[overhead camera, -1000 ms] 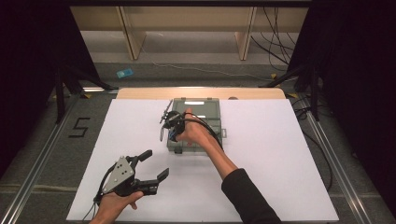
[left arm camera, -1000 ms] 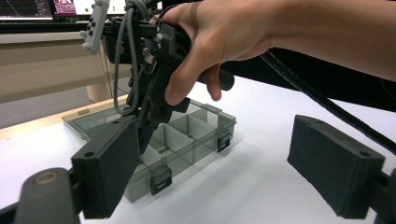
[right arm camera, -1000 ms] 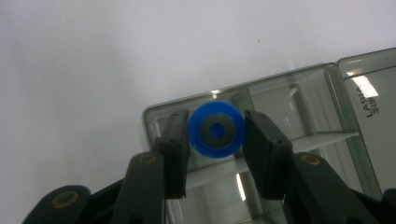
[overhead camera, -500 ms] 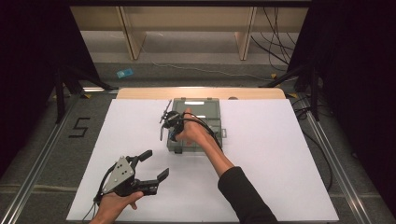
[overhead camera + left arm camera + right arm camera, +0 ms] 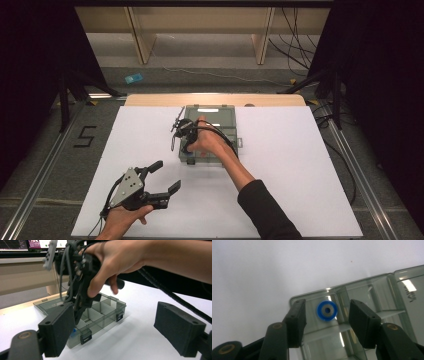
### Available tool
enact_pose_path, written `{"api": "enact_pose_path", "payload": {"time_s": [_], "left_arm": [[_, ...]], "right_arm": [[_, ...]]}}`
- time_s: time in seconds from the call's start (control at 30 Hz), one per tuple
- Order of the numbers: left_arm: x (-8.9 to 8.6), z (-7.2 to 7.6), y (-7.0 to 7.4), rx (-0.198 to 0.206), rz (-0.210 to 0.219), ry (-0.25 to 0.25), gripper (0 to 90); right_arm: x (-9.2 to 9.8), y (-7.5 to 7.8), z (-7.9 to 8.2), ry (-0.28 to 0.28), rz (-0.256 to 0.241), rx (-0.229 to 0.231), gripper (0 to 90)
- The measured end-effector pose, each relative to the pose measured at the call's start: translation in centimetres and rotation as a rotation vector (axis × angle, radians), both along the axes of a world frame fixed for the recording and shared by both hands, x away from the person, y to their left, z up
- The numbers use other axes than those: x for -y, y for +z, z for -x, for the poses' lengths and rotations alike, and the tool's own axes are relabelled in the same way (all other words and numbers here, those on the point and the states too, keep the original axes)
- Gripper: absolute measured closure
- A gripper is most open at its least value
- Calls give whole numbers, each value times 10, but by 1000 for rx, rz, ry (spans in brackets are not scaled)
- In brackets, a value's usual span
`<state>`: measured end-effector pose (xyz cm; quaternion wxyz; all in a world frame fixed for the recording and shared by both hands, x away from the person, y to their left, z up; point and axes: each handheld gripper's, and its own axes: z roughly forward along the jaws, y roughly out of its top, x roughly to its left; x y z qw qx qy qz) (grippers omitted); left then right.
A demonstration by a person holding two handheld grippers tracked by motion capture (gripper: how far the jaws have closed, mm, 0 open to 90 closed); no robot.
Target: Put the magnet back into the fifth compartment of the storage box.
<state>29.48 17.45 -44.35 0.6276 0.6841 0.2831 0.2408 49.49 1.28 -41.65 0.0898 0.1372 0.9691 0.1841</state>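
Note:
A clear grey compartment box (image 5: pixel 223 131) lies open on the white table, lid folded back. In the right gripper view a blue ring with a grey centre (image 5: pixel 327 311) lies flat in the box's corner compartment (image 5: pixel 317 302). My right gripper (image 5: pixel 325 322) points down over that compartment, open, one jaw on each side of the ring and apart from it. In the high view the right gripper (image 5: pixel 184 141) hangs over the box's near left corner. My left gripper (image 5: pixel 162 177) rests low near the table's front left, open and holding nothing. The left gripper view shows the box (image 5: pixel 105 312) and the right hand above it.
The white tabletop (image 5: pixel 300 165) spreads wide on both sides of the box. A black cable (image 5: pixel 220 132) trails from the right gripper across the box. Behind the table lie wooden legs, floor cables and a small blue object (image 5: pixel 133 78).
The right gripper has shifted slightly over the box's near left corner. The left gripper has stayed in place.

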Motion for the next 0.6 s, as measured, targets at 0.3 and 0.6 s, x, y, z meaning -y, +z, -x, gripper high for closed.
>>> {"api": "enact_pose_path", "payload": {"time_s": [0.3,0.6], "left_arm": [[0,1,0,-9,-12,7,159],[0,1,0,-13,-8,9,159]], "right_arm": [[10,32,23,30,-70,27,425],[25,40,29,13,-85,40,359]]}}
